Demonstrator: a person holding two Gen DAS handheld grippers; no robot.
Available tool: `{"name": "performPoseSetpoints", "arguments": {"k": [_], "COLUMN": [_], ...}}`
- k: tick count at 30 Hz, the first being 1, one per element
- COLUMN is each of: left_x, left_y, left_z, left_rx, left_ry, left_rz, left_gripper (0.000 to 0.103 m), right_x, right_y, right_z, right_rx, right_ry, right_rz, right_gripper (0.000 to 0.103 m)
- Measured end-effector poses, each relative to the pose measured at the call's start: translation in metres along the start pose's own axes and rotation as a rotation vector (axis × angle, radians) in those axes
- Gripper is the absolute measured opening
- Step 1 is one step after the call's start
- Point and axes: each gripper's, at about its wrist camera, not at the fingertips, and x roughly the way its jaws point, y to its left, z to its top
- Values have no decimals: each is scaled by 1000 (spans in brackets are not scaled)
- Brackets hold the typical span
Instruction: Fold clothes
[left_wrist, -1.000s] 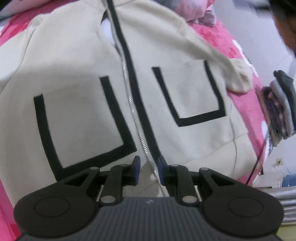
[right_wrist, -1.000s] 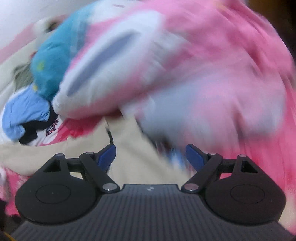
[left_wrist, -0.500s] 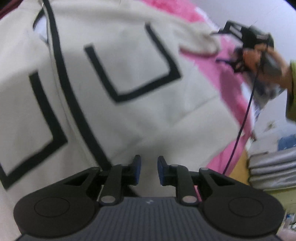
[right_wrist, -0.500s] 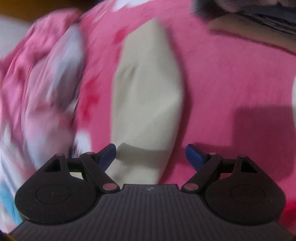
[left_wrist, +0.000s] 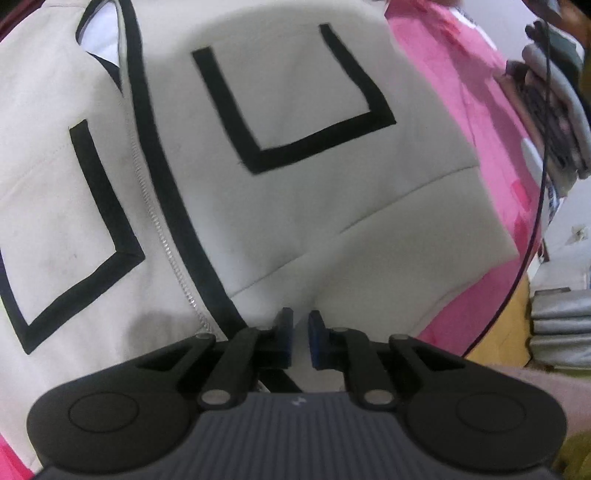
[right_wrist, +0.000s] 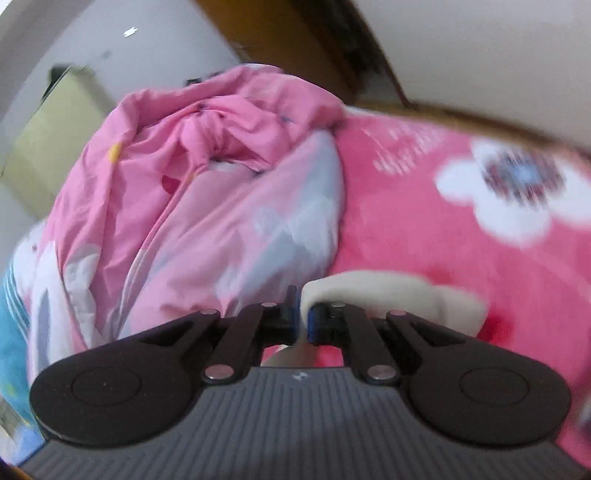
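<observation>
A cream zip-up jacket (left_wrist: 332, 206) with black-edged pockets and a black-trimmed zipper (left_wrist: 162, 229) lies spread front-up on the pink bedsheet (left_wrist: 461, 92). My left gripper (left_wrist: 301, 332) points down at its bottom hem just right of the zipper. Its jaws are closing, nearly together, with a pucker of cream hem between the pads. In the right wrist view, my right gripper (right_wrist: 303, 317) has its jaws closing on the cream sleeve end (right_wrist: 388, 291), which curls out to the right over the flowered sheet (right_wrist: 443, 240).
A bunched pink quilt (right_wrist: 203, 203) is heaped on the bed ahead-left of the right gripper, with a wooden headboard (right_wrist: 295, 44) behind. A pile of folded clothes (left_wrist: 554, 110) sits at the bed's right edge, crossed by a dark cable (left_wrist: 535, 221). Grey folded items (left_wrist: 561, 325) lie beyond the edge.
The left gripper slid right along the hem, past the zipper, and narrowed its jaws. The right gripper swung over the bed to the cream sleeve and went from wide open to shut on it.
</observation>
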Motion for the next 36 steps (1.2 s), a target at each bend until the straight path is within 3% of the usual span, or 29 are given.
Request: {"name": "performPoseSetpoints", "arguments": {"k": [4, 5, 7, 8, 10, 12, 15, 18, 20, 22, 23, 25, 26, 28, 29, 36], "left_x": [1, 2, 2, 2, 3, 3, 4, 5, 0, -1, -1, -3, -5, -9, -11, -32], "left_y": [-3, -3, -4, -5, -6, -5, -2, 2, 10, 14, 15, 18, 19, 20, 21, 24], "left_z": [4, 5, 7, 8, 9, 10, 12, 11, 9, 8, 7, 4, 1, -7, -12, -38], "left_rx": [16, 20, 27, 31, 39, 45, 57, 68, 72, 76, 72, 52, 40, 21, 9, -77], "left_ry": [28, 35, 48, 52, 60, 67, 74, 76, 74, 69, 64, 45, 31, 0, -14, -159], "left_rz": [11, 13, 16, 17, 17, 12, -3, -23, -40, -55, -61, -71, -73, -87, -95, -212], "left_gripper": [11, 11, 11, 11, 11, 11, 11, 11, 11, 11, 11, 12, 12, 15, 16, 20], "right_x": [53, 63, 84, 88, 69, 42, -13, -63, -87, -111, -120, -127, -126, -115, -115, -114], "right_y": [-16, -26, -46, -54, -60, -56, -41, -18, 10, 45, 64, 86, 91, 83, 78, 132], "right_z": [-5, -9, -17, -20, -24, -27, -40, -80, -119, -164, -188, -230, -252, -295, -304, -263], "right_rx": [-126, -102, -54, -31, 10, 0, -72, -174, -299, -459, -536, -679, -756, -916, -960, -900], "right_ry": [31, 76, 166, 196, 185, 167, 184, 303, 423, 524, 565, 639, 680, 795, 798, 772], "right_rz": [-117, -154, -228, -250, -224, -215, -182, -60, 74, 261, 360, 444, 445, 344, 315, 217], "right_gripper": [8, 12, 32, 32, 39, 55, 56, 56, 52, 33, 32, 27, 27, 27, 27, 28]}}
